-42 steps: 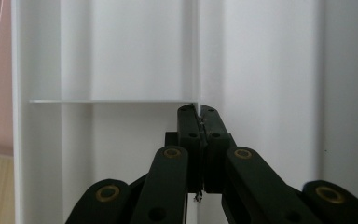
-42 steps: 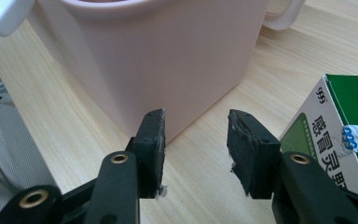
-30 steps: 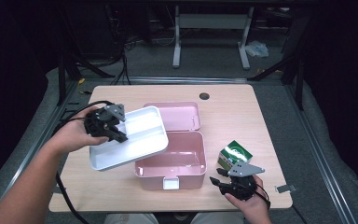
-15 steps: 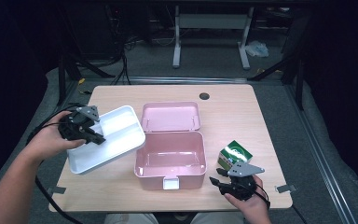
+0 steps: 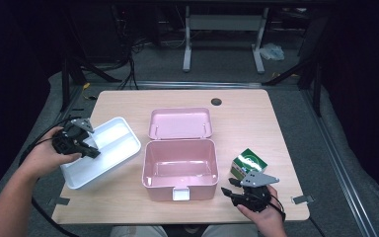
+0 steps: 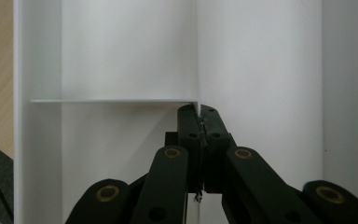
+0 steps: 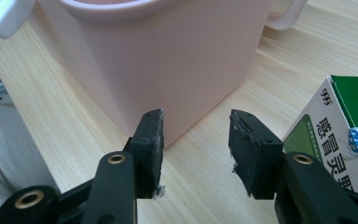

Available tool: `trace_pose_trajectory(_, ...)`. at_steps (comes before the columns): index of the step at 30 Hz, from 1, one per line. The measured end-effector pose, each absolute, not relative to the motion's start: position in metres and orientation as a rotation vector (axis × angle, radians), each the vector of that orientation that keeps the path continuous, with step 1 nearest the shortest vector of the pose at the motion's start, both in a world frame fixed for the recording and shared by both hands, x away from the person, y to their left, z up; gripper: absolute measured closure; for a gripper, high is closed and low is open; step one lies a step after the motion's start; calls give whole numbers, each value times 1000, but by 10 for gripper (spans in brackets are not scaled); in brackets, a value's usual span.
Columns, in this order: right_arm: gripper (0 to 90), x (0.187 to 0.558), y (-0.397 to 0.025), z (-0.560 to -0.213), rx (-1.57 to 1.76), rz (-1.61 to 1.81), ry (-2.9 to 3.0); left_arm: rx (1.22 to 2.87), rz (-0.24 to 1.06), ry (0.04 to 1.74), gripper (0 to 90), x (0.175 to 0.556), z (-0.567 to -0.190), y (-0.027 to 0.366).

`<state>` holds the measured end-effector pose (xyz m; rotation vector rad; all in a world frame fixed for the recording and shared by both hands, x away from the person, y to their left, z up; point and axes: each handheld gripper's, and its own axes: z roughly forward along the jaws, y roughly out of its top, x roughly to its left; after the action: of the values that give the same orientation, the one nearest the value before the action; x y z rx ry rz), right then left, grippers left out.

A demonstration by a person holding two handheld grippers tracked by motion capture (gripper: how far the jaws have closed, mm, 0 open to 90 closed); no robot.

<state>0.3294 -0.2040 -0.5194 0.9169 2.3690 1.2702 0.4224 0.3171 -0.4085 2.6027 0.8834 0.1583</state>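
Plastic is the stuff of the main things here: a white divided tray (image 5: pixel 101 157) lies at the table's (image 5: pixel 256 123) left edge, overhanging it a little, and a pink box (image 5: pixel 180 168) stands open in the middle toward the front edge, its lid (image 5: pixel 179 123) laid back behind it. The left gripper (image 5: pixel 85 148) is clenched on the tray's thin inner divider (image 6: pixel 198 70), the jaws pressed flat together on that upright wall just where a cross partition meets it. The tray looks light and stiff but smooth, so held by one thin wall alone it would likely swing or slip if tilted; the divider is the only narrow edge inside it to pinch, though the outer rim would probably serve as well. The right gripper (image 5: pixel 234 191) rests near the front right corner, jaws spread and holding nothing, between the pink box and a small green and white carton (image 5: pixel 248 163) just beside it. That carton looks light and slightly crushable, best taken across its two flat faces.
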Motion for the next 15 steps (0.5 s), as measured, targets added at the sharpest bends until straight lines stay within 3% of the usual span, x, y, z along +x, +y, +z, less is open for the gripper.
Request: trace_pose_trajectory(15,549,330,-203,-520,910,1269,2372,2587,113,1026,895,418,-486,319)
